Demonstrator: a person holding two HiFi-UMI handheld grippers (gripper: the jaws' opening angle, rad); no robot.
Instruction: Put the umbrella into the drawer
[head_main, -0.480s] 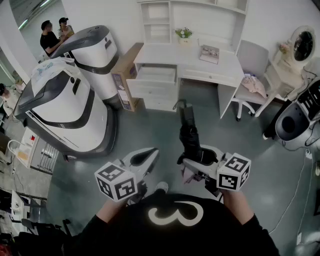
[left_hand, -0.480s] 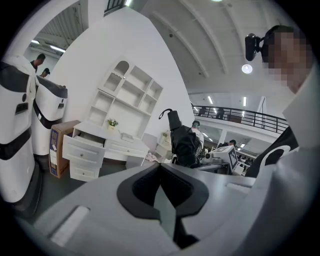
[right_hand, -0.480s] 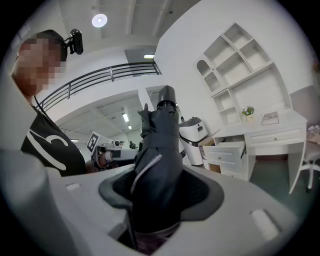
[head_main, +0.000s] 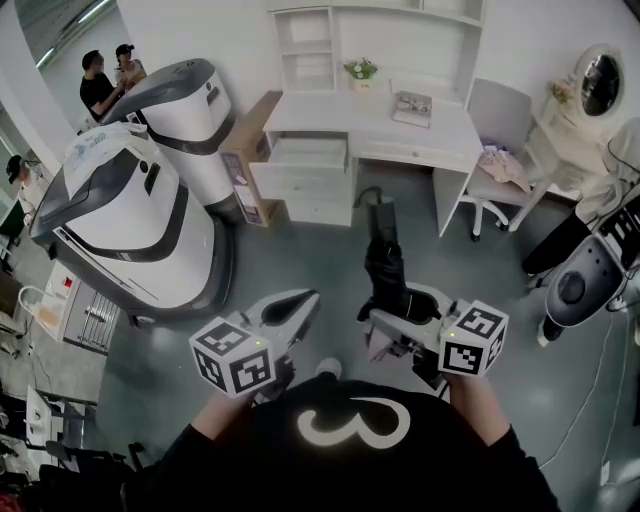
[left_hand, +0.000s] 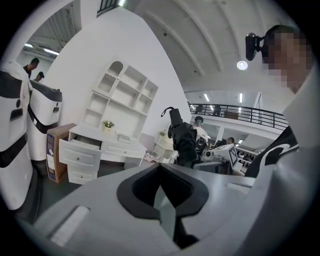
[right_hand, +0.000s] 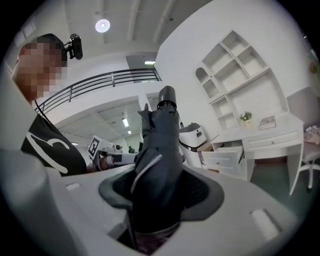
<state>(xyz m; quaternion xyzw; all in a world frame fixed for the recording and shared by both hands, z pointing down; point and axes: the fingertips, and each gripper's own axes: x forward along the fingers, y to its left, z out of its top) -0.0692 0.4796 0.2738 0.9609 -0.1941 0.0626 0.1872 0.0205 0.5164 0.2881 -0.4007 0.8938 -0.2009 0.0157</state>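
1. Right hand-held gripper (head_main: 392, 318) is clamped on the folded black umbrella (right_hand: 159, 165), low on the bundle. The handle end sticks out far of the jaws, toward the desk.
2. Umbrella is held in the air over the floor, well short of the white desk, roughly level. Judged: carried tip-out so it can slide lengthwise into the opening.
3. Top drawer (head_main: 300, 178) under the tabletop (head_main: 375, 115) stands pulled out, on the far left; it looks ready to receive.
4. Left hand-held gripper (head_main: 305, 303) has its jaws together with nothing between them, alongside the right one. Judged: spare for now.
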